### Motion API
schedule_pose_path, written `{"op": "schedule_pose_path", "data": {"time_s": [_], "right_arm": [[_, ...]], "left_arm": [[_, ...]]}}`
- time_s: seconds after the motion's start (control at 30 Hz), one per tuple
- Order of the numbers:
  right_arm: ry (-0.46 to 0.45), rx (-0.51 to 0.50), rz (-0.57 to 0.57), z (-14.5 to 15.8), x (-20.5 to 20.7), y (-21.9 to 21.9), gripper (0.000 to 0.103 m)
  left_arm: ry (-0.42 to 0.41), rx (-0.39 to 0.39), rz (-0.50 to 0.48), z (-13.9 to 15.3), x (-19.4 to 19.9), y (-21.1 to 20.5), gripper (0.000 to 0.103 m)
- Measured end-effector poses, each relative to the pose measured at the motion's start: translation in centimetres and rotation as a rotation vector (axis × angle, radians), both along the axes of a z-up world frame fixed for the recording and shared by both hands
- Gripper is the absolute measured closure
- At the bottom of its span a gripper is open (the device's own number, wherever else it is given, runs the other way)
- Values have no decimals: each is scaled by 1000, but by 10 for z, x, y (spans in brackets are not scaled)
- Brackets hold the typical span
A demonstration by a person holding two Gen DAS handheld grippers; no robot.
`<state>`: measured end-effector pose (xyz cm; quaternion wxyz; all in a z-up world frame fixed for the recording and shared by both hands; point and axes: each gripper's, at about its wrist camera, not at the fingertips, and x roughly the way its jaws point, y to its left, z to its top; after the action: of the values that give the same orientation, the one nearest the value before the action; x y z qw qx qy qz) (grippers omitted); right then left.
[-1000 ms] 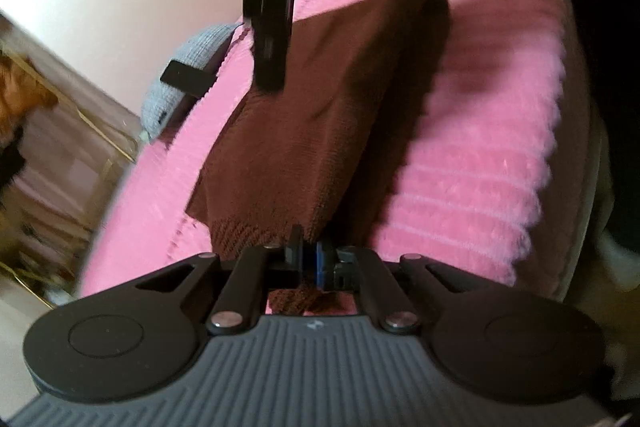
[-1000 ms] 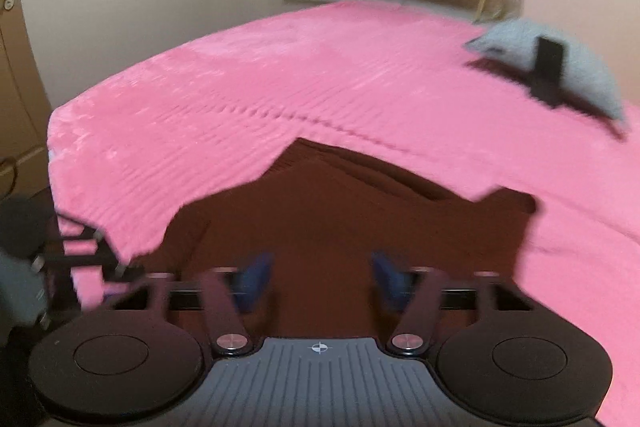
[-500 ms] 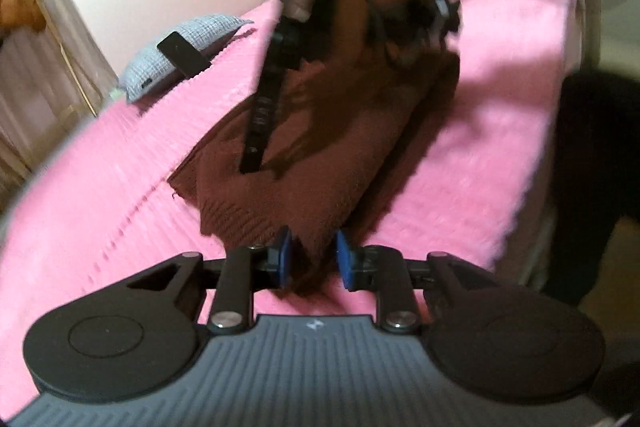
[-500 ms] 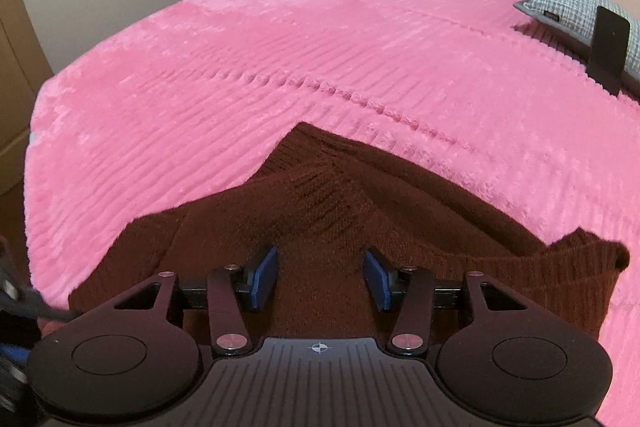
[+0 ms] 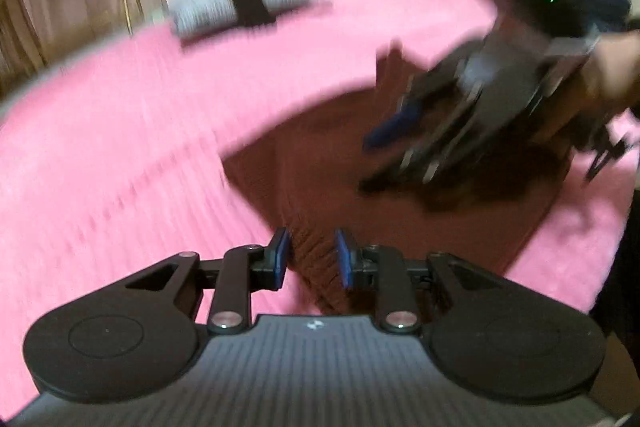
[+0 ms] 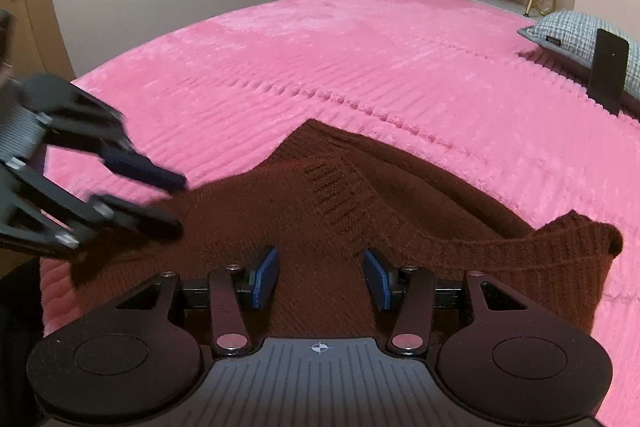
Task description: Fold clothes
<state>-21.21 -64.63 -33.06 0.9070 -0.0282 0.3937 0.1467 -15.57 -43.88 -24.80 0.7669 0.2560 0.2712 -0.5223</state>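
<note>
Right wrist view: brown sweater (image 6: 360, 211) lies under the parted right gripper (image 6: 322, 277)

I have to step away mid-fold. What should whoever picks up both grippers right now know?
Left gripper: open, its pads on either side of the sweater's ribbed edge, not clamped.
Right gripper: open, empty, hovering over the sweater's middle.
The brown sweater lies on the pink bed cover, partly folded, with a ribbed cuff sticking out at the right of the right wrist view.
A grey pillow with a black phone leaning on it sits farther back.
Left to do: tuck the cuff in and finish the fold.
</note>
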Motion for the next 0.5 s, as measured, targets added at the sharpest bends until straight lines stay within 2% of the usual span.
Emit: {"op": "schedule_pose_path", "data": {"time_s": [0.1,0.13,0.23,0.37,0.4,0.5], "right_arm": [[-18,8,3,3,-8,-5,53],[-33,35,-28,8,-15,-13,53],[-69,117,-157,16,-33,-44,53],[-57,199,-337,7,-38,-92,54],[-43,230,-350,3,-35,-99,54],[-63,234,-340,10,-31,-100,54]], "left_arm": [[-3,2,-3,-2,0,0,81],[-1,3,0,-2,0,-1,81],[-3,7,3,-4,-1,-3,81],[-9,13,-3,-5,-5,-4,81],[-6,14,-3,-6,-3,-5,81],[-11,23,-5,-8,-2,-9,81]]}}
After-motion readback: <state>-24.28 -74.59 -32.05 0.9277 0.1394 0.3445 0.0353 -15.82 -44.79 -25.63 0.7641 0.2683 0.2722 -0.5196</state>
